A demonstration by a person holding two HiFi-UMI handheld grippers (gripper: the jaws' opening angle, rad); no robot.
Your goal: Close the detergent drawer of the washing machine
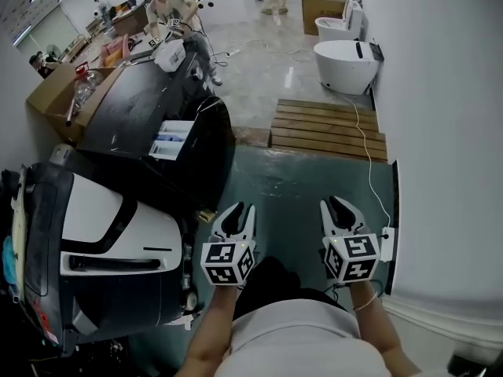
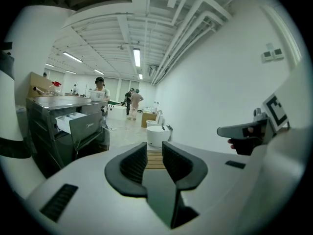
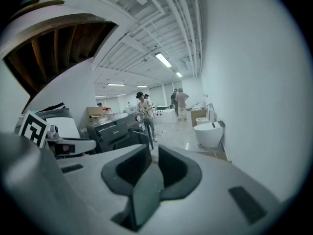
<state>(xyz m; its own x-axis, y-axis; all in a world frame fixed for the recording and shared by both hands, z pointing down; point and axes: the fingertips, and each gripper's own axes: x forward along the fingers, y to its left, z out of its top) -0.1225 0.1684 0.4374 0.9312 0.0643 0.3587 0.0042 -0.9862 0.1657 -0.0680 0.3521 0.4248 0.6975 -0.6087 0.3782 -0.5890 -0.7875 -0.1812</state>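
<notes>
The dark washing machine (image 1: 134,108) stands at the left in the head view, and its detergent drawer (image 1: 174,138) is pulled out, showing white and blue compartments. In the left gripper view the drawer (image 2: 72,122) juts out at the far left. My left gripper (image 1: 238,213) hangs in the air above the green floor, short of the machine's front; its jaws (image 2: 154,160) are open with nothing between them. My right gripper (image 1: 338,209) floats beside it at the same height. Its pads (image 3: 154,160) stand slightly apart and hold nothing.
A second black-and-white appliance (image 1: 110,242) sits close on my left. A wooden pallet (image 1: 330,128) lies ahead on the floor, with white toilets (image 1: 346,53) behind it. A white wall (image 1: 448,132) runs along the right. People (image 1: 169,6) stand farther back.
</notes>
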